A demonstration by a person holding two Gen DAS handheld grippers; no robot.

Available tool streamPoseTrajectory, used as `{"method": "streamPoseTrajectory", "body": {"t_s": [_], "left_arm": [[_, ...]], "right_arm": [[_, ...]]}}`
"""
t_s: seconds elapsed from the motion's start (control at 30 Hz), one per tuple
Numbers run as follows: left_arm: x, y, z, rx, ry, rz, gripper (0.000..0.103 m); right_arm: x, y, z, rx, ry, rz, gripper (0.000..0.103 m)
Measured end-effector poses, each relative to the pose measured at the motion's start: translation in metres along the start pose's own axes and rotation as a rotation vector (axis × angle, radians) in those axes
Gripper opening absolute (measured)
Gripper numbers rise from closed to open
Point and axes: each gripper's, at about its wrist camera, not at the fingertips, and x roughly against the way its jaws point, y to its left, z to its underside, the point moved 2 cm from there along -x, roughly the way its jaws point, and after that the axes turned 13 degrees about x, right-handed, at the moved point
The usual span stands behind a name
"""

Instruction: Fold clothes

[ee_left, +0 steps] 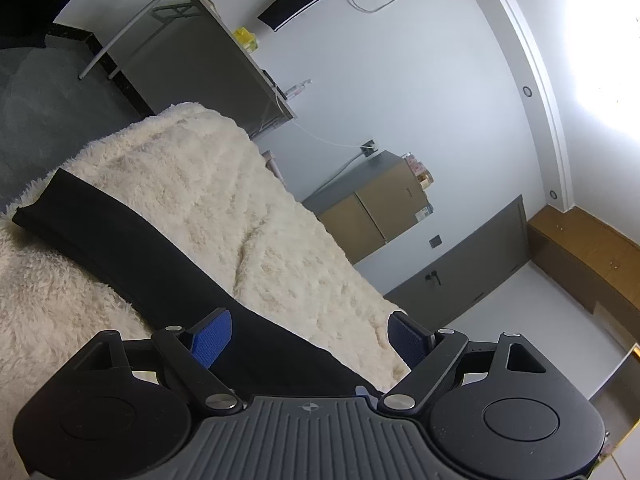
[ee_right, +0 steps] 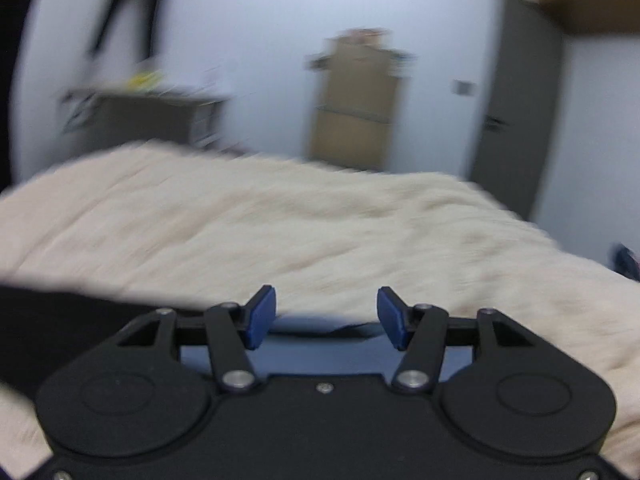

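Left gripper (ee_left: 310, 338): I read its jaws as spread wide and released, nothing between the blue pads (ee_left: 210, 340). The black garment (ee_left: 132, 248) runs as a long strip from under and between the jaws out ahead and to the left, ending in a straight hemmed edge; it looks like a trouser leg or sleeve, flat, matte, mostly unwrinkled. It lies on the cream fluffy blanket (ee_left: 192, 184), which I judge serves as the folding surface, so the jaws sit low over the cloth, presumably ready for a pinch. Right gripper (ee_right: 326, 312): view is motion-blurred; jaws likewise parted and holding nothing. A dark mass of the garment shows to the left of the jaws, and a bluish fabric (ee_right: 320, 344) sits just beneath them; I cannot tell what that piece is. The blanket fills the space ahead.
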Motion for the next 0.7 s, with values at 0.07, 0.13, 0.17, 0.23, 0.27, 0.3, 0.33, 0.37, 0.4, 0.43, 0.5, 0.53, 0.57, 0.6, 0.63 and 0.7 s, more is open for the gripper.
{"method": "streamPoseTrajectory", "body": {"t_s": [0.07,0.13,0.17,0.23,0.27,0.3,0.33,0.37,0.4,0.43,0.5,0.53,0.57,0.6,0.63,0.7], "left_arm": [[0.002,0.001,-0.001,0.011,-0.003,0.007,0.083],[0.003,0.002,-0.002,0.023,-0.007,0.014,0.083],[0.003,0.003,-0.003,0.028,-0.008,0.018,0.084],[0.003,0.003,-0.003,0.031,-0.006,0.022,0.084],[0.002,0.003,-0.002,0.028,0.0,0.025,0.084],[0.001,0.002,-0.002,0.025,0.004,0.026,0.084],[0.001,0.002,-0.002,0.023,0.006,0.025,0.084],[0.0,0.001,-0.002,0.018,0.008,0.022,0.084],[0.0,0.0,-0.001,0.013,0.01,0.019,0.084],[-0.001,0.0,-0.001,0.008,0.012,0.016,0.084],[-0.001,-0.001,-0.001,0.001,0.011,0.01,0.084],[-0.002,-0.001,-0.001,-0.003,0.011,0.006,0.084],[-0.003,-0.003,0.0,-0.015,0.013,-0.008,0.085],[-0.004,-0.004,0.001,-0.025,0.016,-0.02,0.087],[-0.005,-0.005,0.001,-0.035,0.018,-0.032,0.091],[-0.009,-0.011,0.006,-0.094,0.024,-0.102,0.099]], "right_arm": [[-0.011,0.031,0.015,0.124,0.061,-0.037,0.053],[-0.022,0.029,0.033,0.157,0.134,0.009,0.053],[-0.029,0.02,0.039,0.154,0.163,0.054,0.053],[-0.042,-0.004,0.049,0.154,0.212,0.157,0.053],[-0.047,-0.027,0.053,0.162,0.239,0.23,0.053],[-0.049,-0.051,0.056,0.155,0.263,0.304,0.054],[-0.054,-0.073,0.056,0.122,0.285,0.355,0.054],[-0.054,-0.091,0.056,0.078,0.295,0.385,0.054],[-0.048,-0.113,0.054,0.025,0.302,0.428,0.054],[-0.043,-0.127,0.054,-0.016,0.303,0.456,0.056],[-0.024,-0.163,0.055,-0.222,0.266,0.465,0.057],[-0.008,-0.182,0.057,-0.388,0.222,0.428,0.057],[0.001,-0.189,0.06,-0.494,0.184,0.384,0.057],[0.011,-0.193,0.063,-0.582,0.146,0.334,0.058],[0.017,-0.193,0.065,-0.63,0.125,0.297,0.06],[0.014,-0.181,0.068,-0.651,0.135,0.256,0.063]]}}
